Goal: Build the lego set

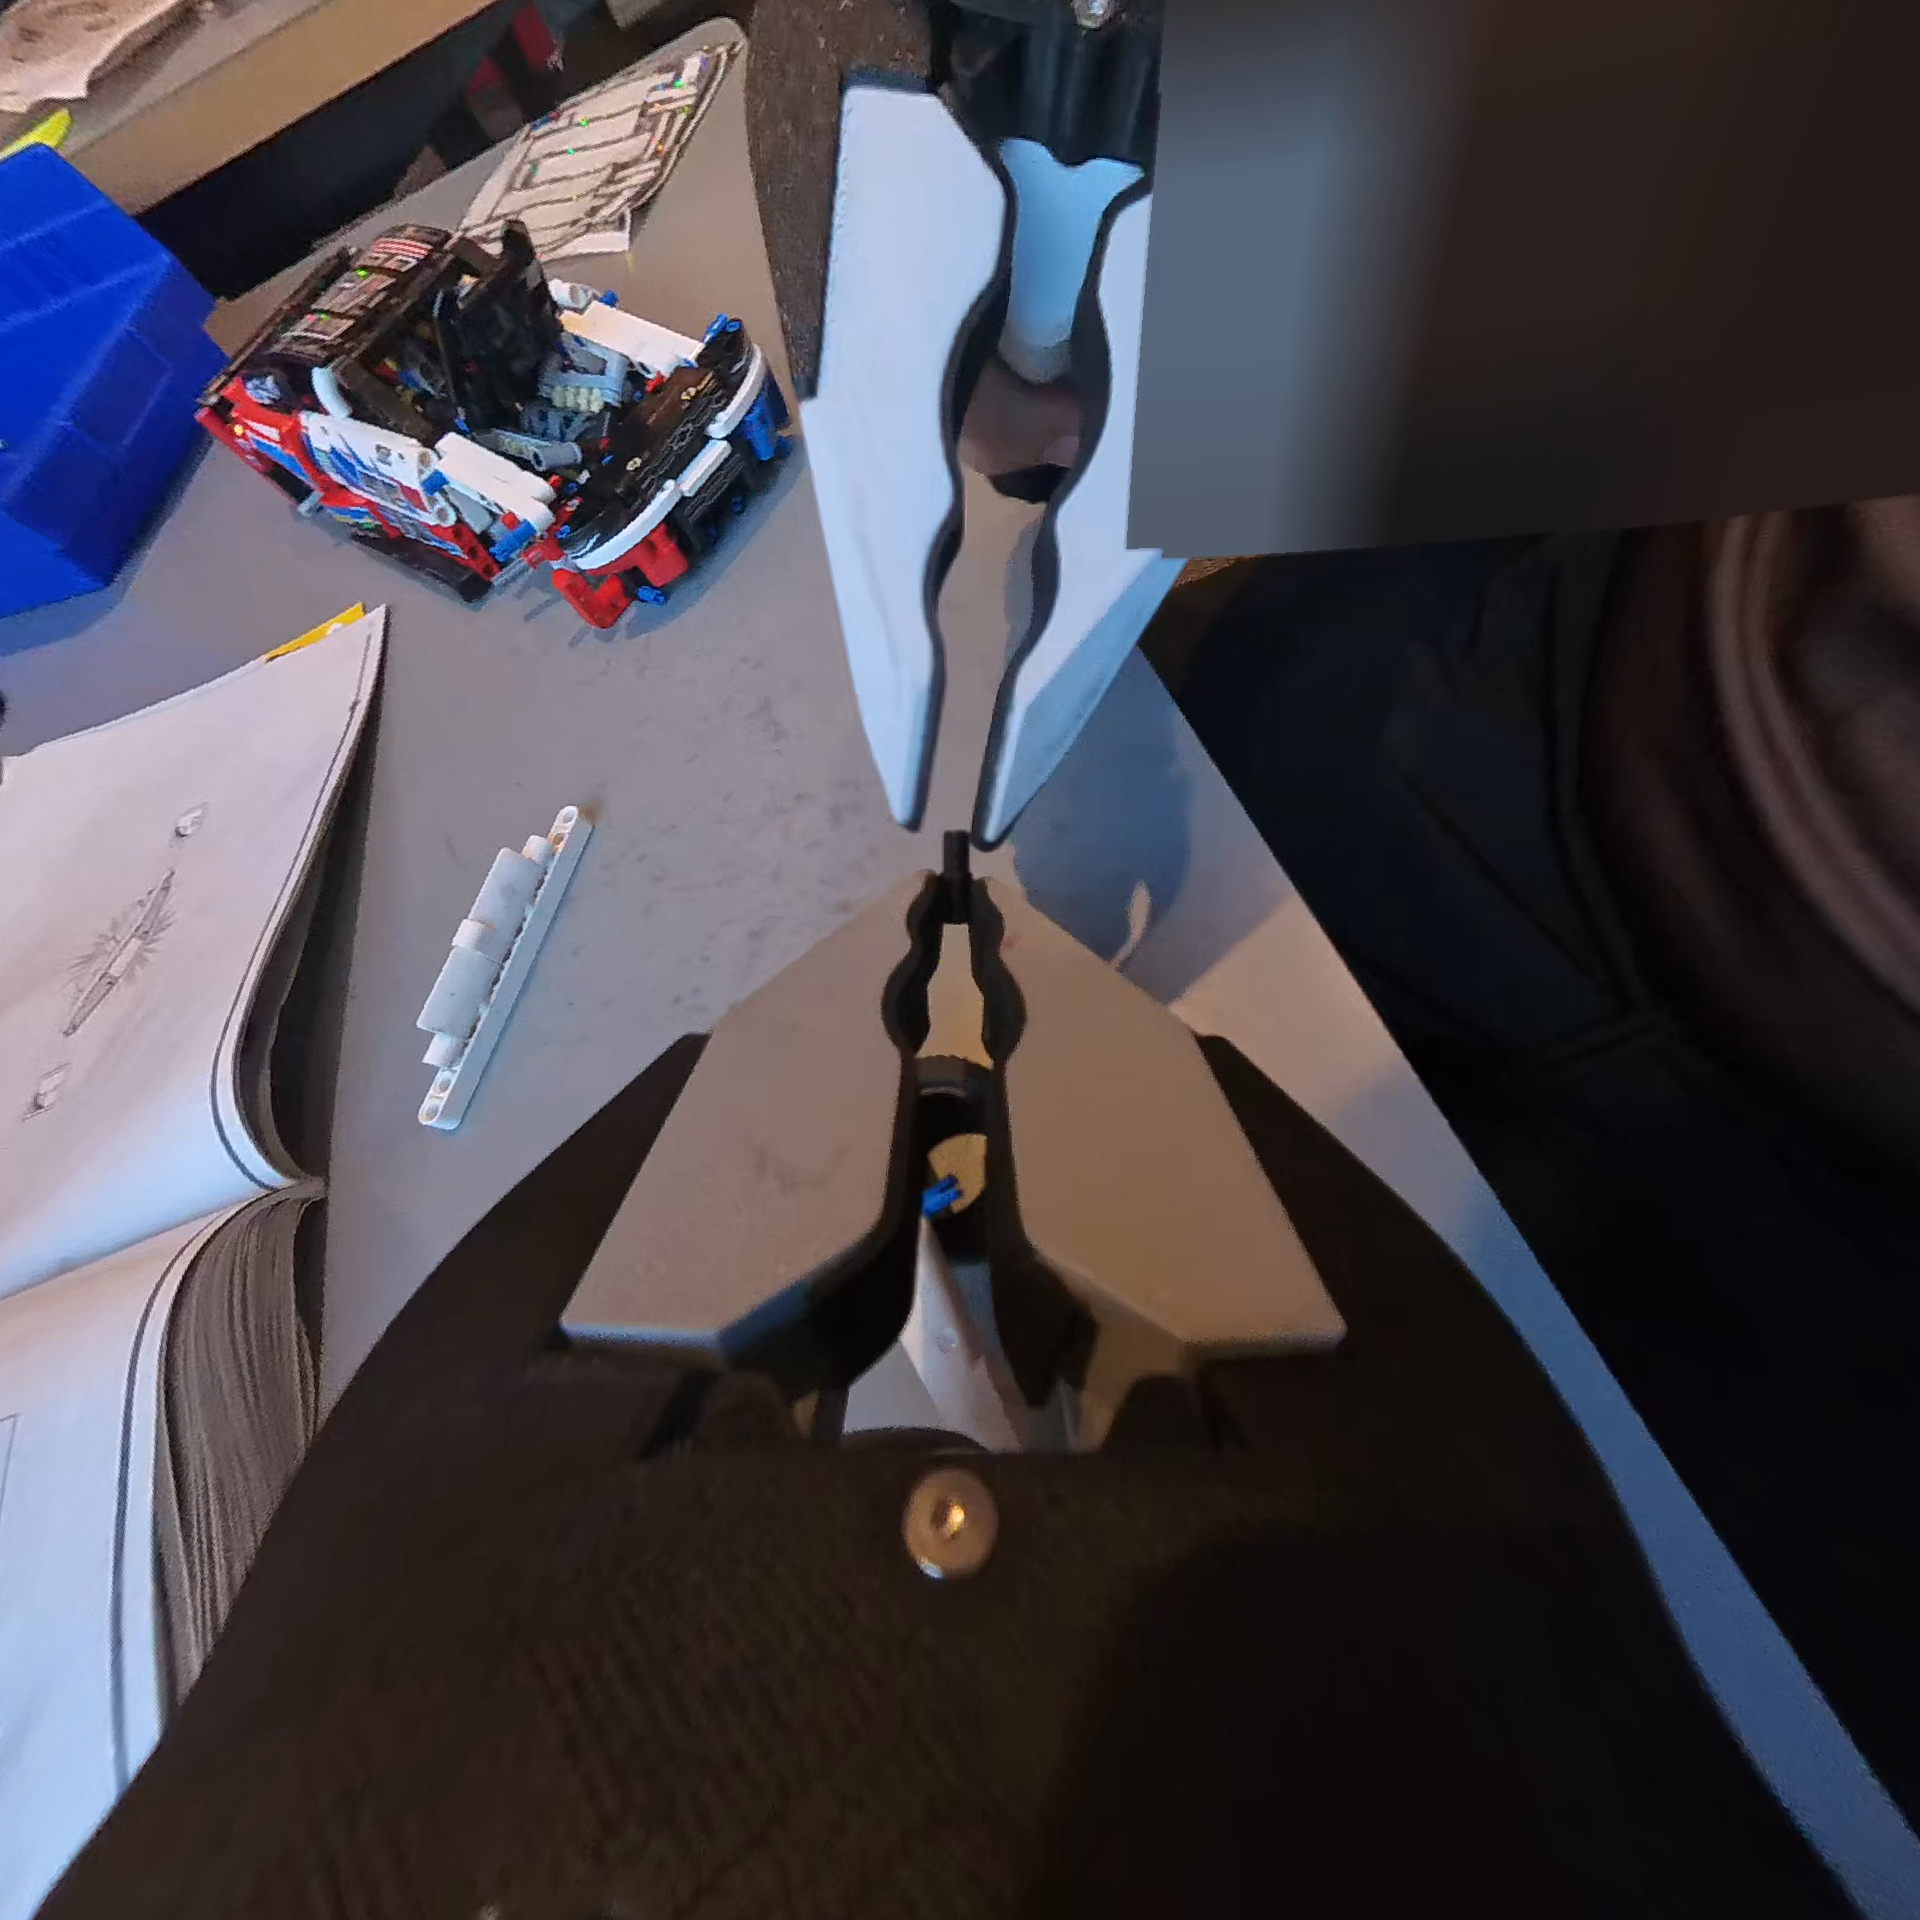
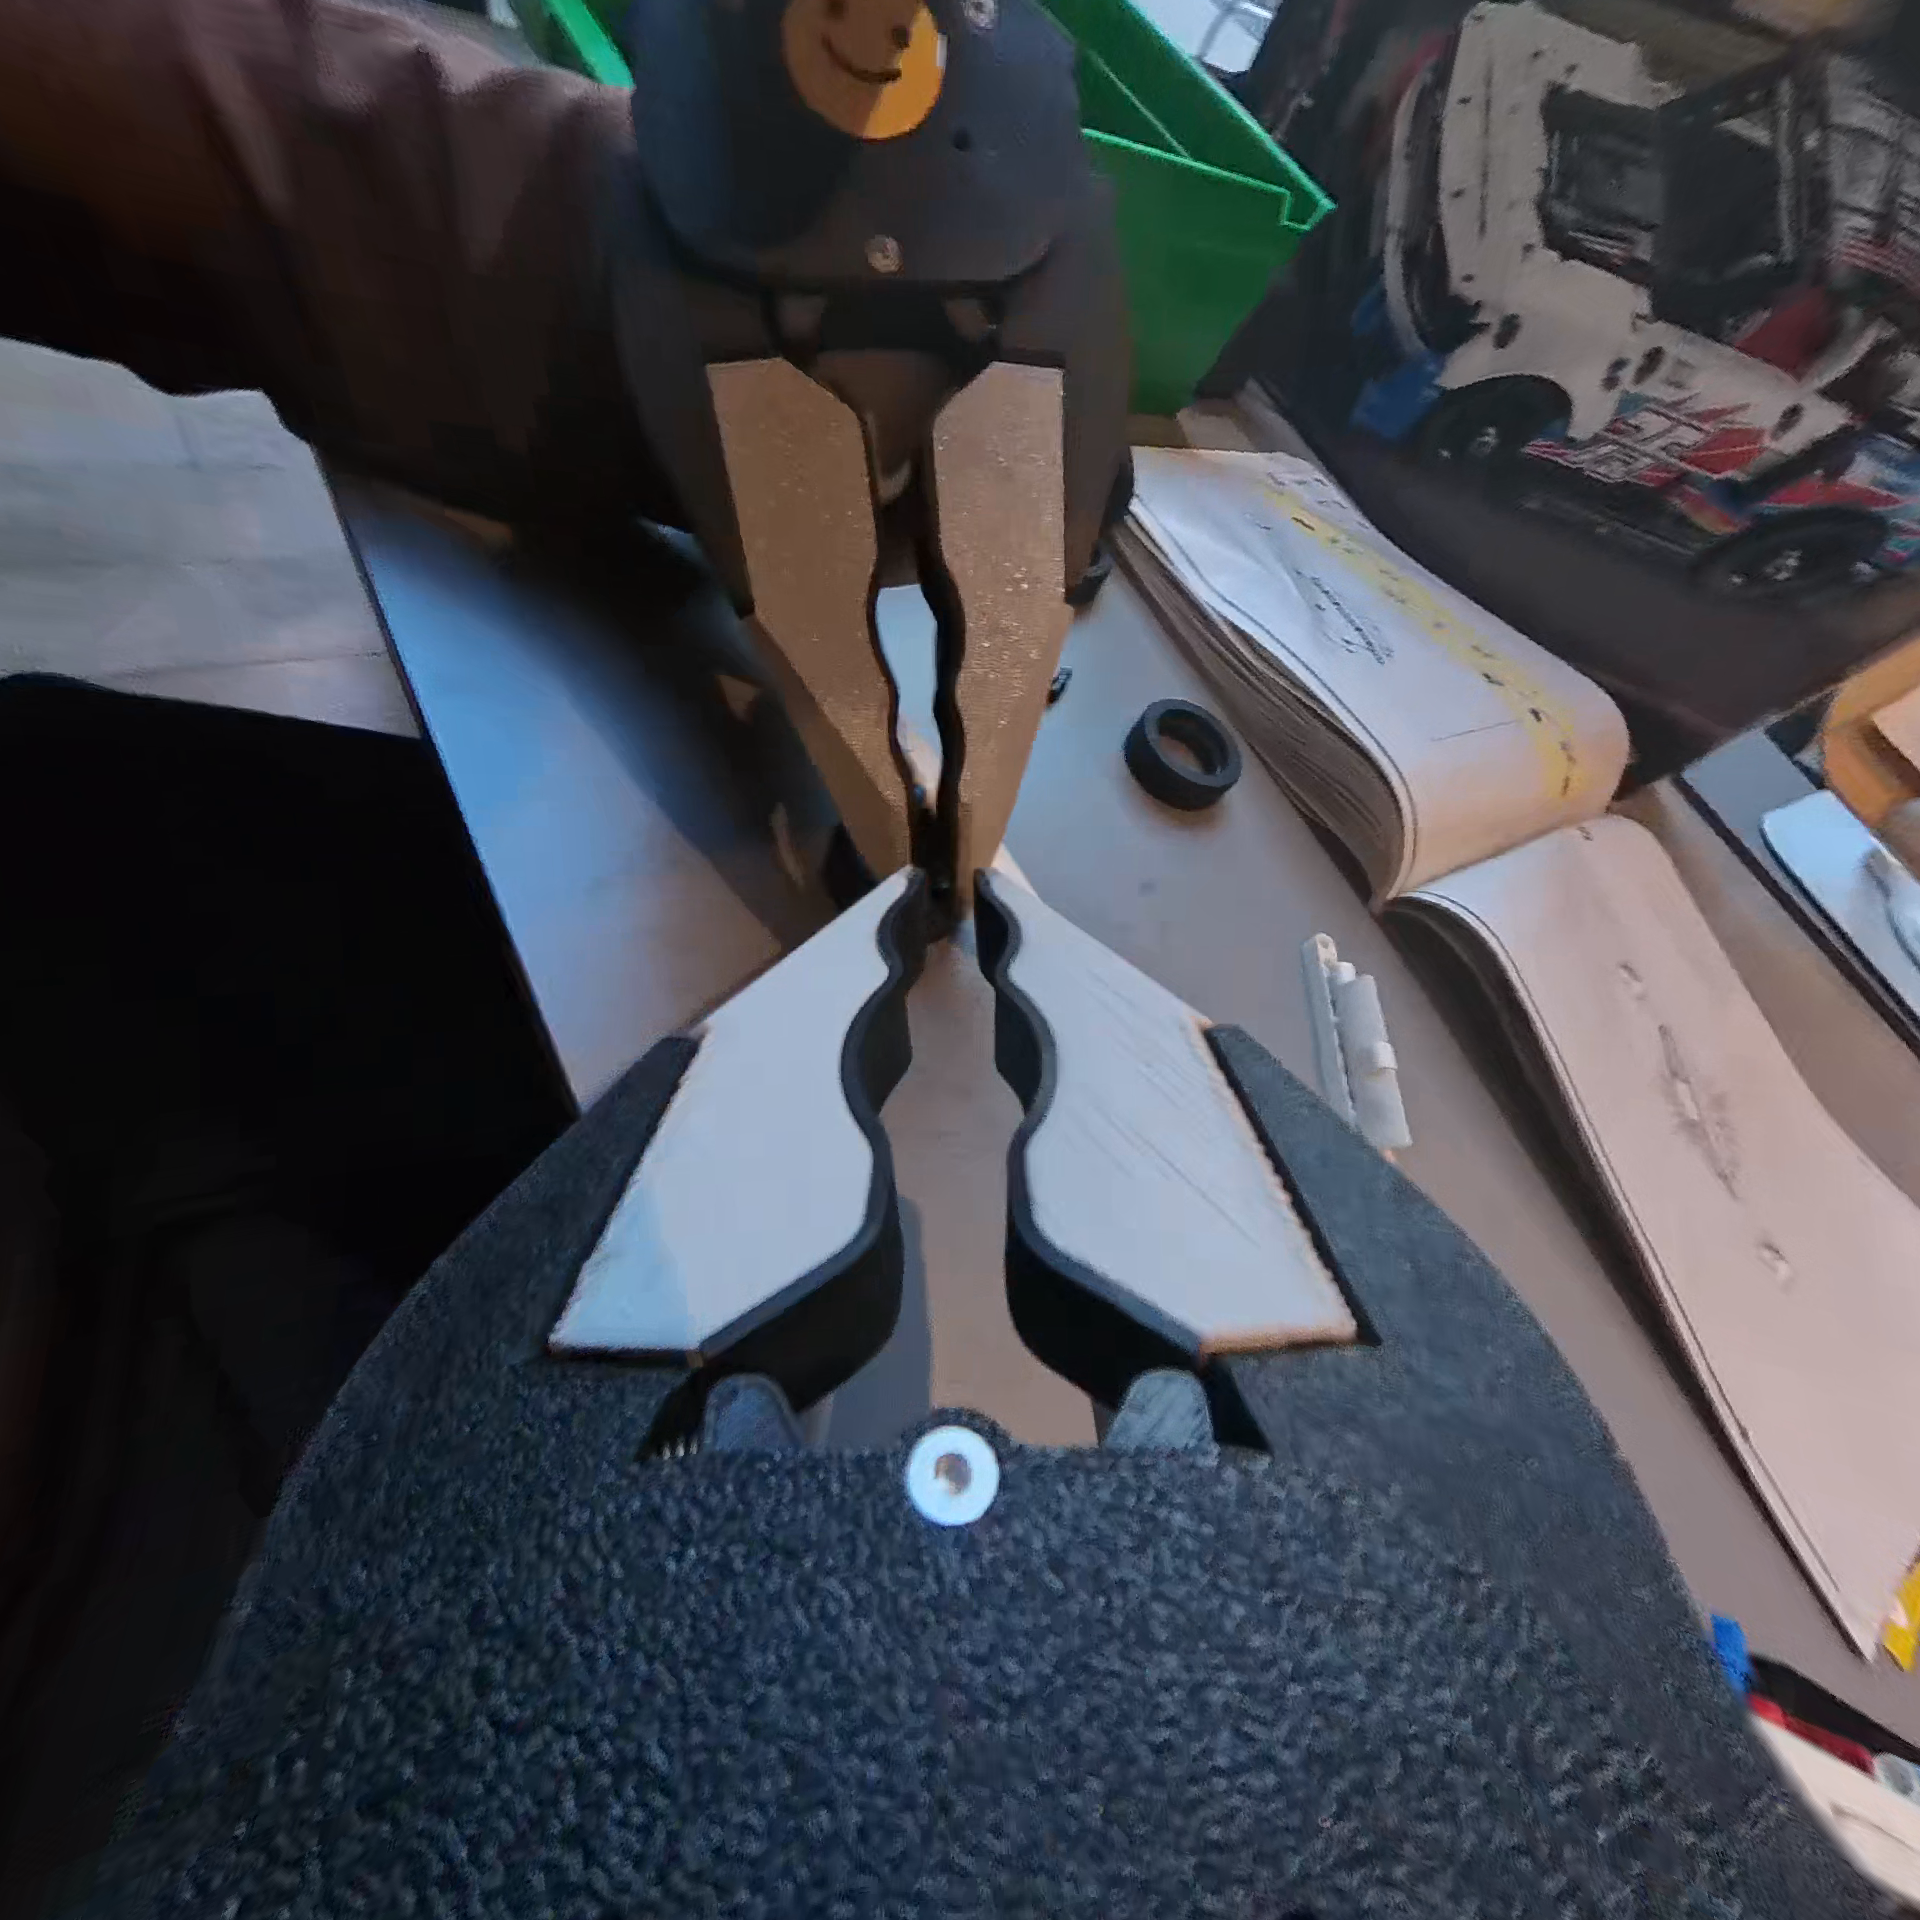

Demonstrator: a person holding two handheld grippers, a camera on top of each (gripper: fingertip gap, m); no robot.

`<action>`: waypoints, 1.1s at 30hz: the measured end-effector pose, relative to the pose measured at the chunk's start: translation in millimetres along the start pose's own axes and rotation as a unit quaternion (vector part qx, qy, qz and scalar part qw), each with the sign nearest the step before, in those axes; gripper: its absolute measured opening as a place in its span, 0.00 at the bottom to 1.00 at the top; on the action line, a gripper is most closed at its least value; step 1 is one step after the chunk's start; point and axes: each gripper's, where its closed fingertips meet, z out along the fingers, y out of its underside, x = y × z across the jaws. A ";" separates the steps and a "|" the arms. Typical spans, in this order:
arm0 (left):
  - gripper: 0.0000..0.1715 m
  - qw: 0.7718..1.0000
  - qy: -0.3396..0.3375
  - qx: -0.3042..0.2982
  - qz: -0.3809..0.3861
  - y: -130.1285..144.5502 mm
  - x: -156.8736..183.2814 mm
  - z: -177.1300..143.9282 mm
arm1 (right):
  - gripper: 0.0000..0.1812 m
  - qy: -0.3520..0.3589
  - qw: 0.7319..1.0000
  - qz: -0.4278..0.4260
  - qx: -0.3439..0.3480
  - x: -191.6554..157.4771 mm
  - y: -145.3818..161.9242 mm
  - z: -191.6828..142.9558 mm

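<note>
My left gripper (image 1: 954, 883) is shut on a small black pin (image 1: 954, 857) that sticks out past its tips. It also shows in the right wrist view (image 2: 940, 831), coming in from the top. My right gripper (image 2: 949, 899) is narrowly open, its tips on either side of the pin's free end (image 2: 938, 883). In the left wrist view the right gripper (image 1: 951, 828) comes down from above, tip to tip with the left. A part-built red, white and black lego car (image 1: 488, 416) stands farther back on the grey table (image 1: 707, 727). A white beam assembly (image 1: 504, 966) lies on the table.
An open instruction booklet (image 1: 135, 987) lies left, also in the right wrist view (image 2: 1403, 665). A black tyre (image 2: 1182, 753) lies near it. A blue bin (image 1: 73, 384), a green bin (image 2: 1195, 208) and a lego box (image 2: 1662, 312) stand around. The table edge (image 1: 1351, 1039) is close, with a person's dark clothing beyond. The tips of both grippers are at nearly the same place.
</note>
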 end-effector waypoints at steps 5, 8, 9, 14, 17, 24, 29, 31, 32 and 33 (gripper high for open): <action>0.00 1.000 0.002 0.017 0.012 -2.8 2.3 -1.5 | 0.03 -0.020 1.000 -0.005 0.001 -6.3 -1.2 0.1; 0.01 0.999 -0.001 0.021 0.034 -4.7 5.3 -1.7 | 0.03 -0.026 1.000 -0.012 -0.002 -8.2 -0.3 -2.3; 0.01 0.999 0.000 0.022 0.036 -5.5 6.4 -1.3 | 0.03 -0.028 0.999 -0.015 0.000 -9.7 -1.1 -3.0; 0.01 0.999 0.008 0.031 0.043 -8.4 11.7 0.1 | 0.02 -0.037 0.999 -0.033 -0.007 -15.0 -0.7 -3.3; 0.01 0.998 0.007 0.041 0.042 -11.2 11.5 -1.6 | 0.02 -0.040 0.999 -0.029 0.000 -15.0 -3.1 -4.8; 0.11 0.999 -0.020 0.035 -0.026 -13.6 -7.3 -16.5 | 0.02 0.021 0.998 0.049 0.016 -1.4 -8.0 -0.6; 0.23 0.982 -0.011 -0.050 -0.180 18.9 -23.2 -20.9 | 0.02 0.164 0.976 0.142 -0.022 13.0 16.6 3.7; 0.23 0.975 -0.022 -0.108 -0.191 40.0 -23.2 -13.3 | 0.02 0.210 0.967 0.138 -0.030 12.8 22.7 5.9; 0.23 0.973 -0.029 -0.127 -0.191 48.0 -23.6 -9.9 | 0.02 0.229 0.963 0.142 -0.027 12.1 23.9 7.5; 0.23 0.972 -0.027 -0.134 -0.193 51.7 -22.3 -7.0 | 0.02 0.239 0.958 0.158 -0.014 10.3 23.0 9.7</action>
